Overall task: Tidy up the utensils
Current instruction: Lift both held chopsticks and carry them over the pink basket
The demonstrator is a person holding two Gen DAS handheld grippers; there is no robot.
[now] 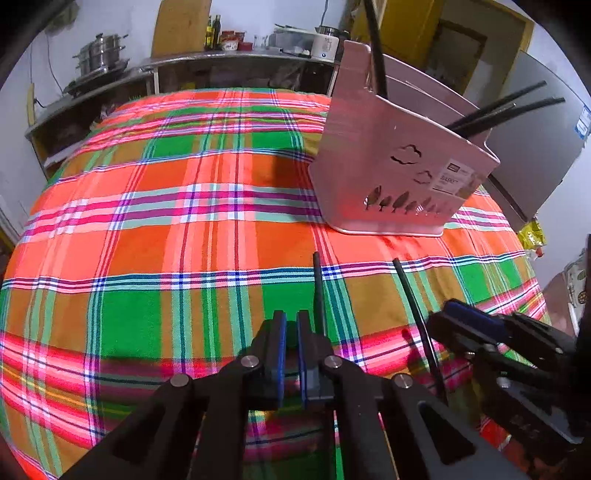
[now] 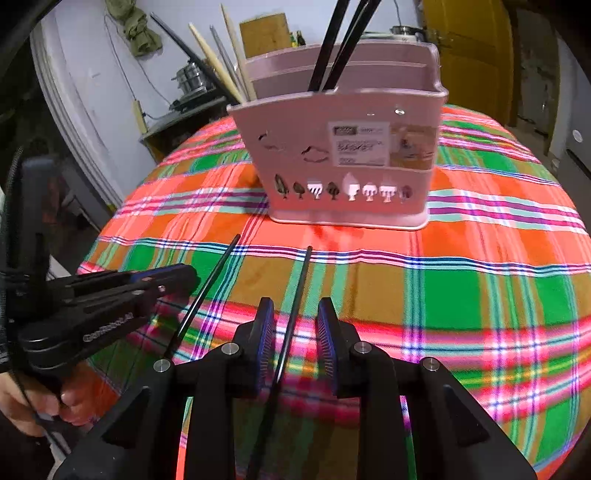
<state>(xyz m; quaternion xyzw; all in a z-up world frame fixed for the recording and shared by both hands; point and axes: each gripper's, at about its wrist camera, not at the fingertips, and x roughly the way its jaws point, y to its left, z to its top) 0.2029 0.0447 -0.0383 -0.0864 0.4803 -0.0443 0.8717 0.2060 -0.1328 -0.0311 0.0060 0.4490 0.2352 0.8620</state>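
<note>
domestic kitchen. indicators: stacked steel steamer pots (image 1: 99, 51) on a stove, oil bottles (image 1: 213, 32) and jars on a counter shelf (image 1: 236, 59), rice cooker (image 1: 325, 44), plaid tablecloth (image 1: 184, 221) on table.

Both wrist views look low and close across the plaid tablecloth (image 1: 184, 229) toward the pink holder (image 2: 347, 155).

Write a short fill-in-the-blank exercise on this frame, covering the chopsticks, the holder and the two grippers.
1. The pink plastic utensil holder stands on a plaid ____.
2. The number of thin black chopsticks lying flat on the cloth is ____.
3. The right gripper straddles one lying chopstick with its jaws ____.
4. The left gripper holds ____.

Missing words: tablecloth; two; open; nothing
</note>
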